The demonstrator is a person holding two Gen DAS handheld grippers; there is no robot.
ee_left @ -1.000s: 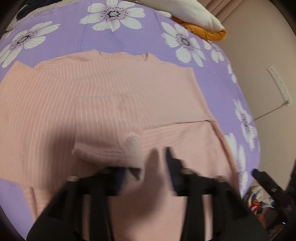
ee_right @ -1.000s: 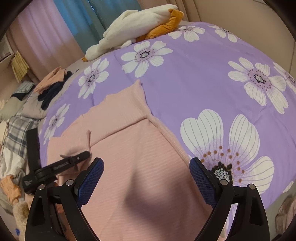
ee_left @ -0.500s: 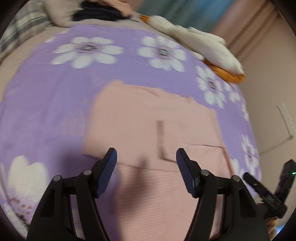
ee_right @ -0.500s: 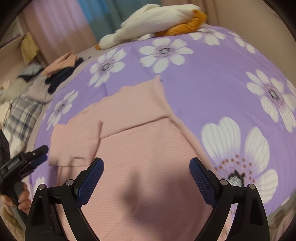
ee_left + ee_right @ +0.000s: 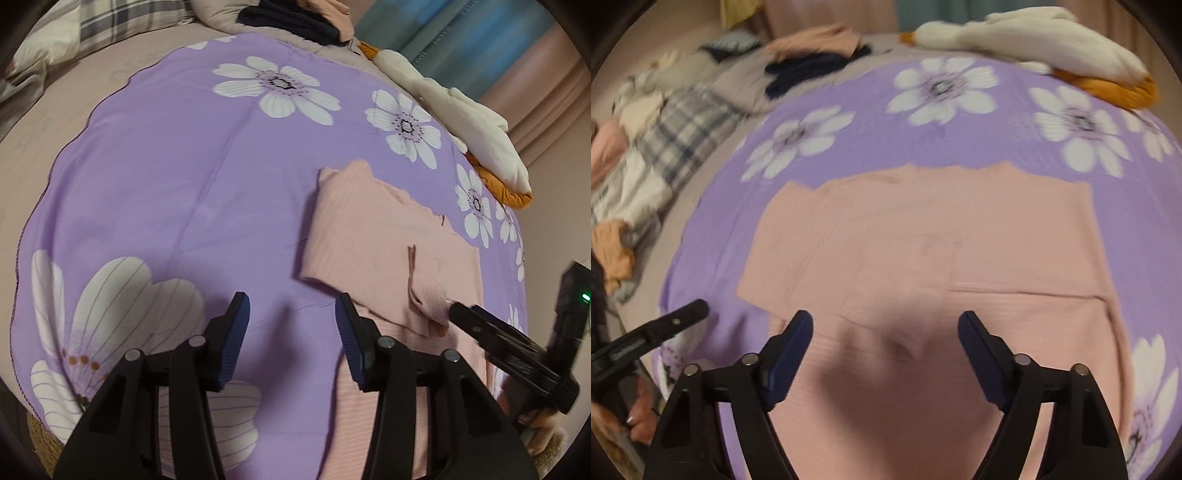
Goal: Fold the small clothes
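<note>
Folding a pink ribbed top (image 5: 923, 236) on the purple flowered bedspread (image 5: 166, 177), partway done.

Both sleeves look already turned in over the body, leaving a rough rectangle; the lengthwise folds appear still to come. Left gripper (image 5: 291, 347) hangs wide and empty beside the garment's edge; right gripper (image 5: 884, 350) hovers wide and empty over its lower half.

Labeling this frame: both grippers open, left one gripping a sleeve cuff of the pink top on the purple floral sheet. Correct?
Not quite. The left gripper grips nothing: its jaws stand open over bare purple floral sheet, beside the pink top, as the left wrist view shows. The rest holds: the right gripper is open too, above the top.
</note>
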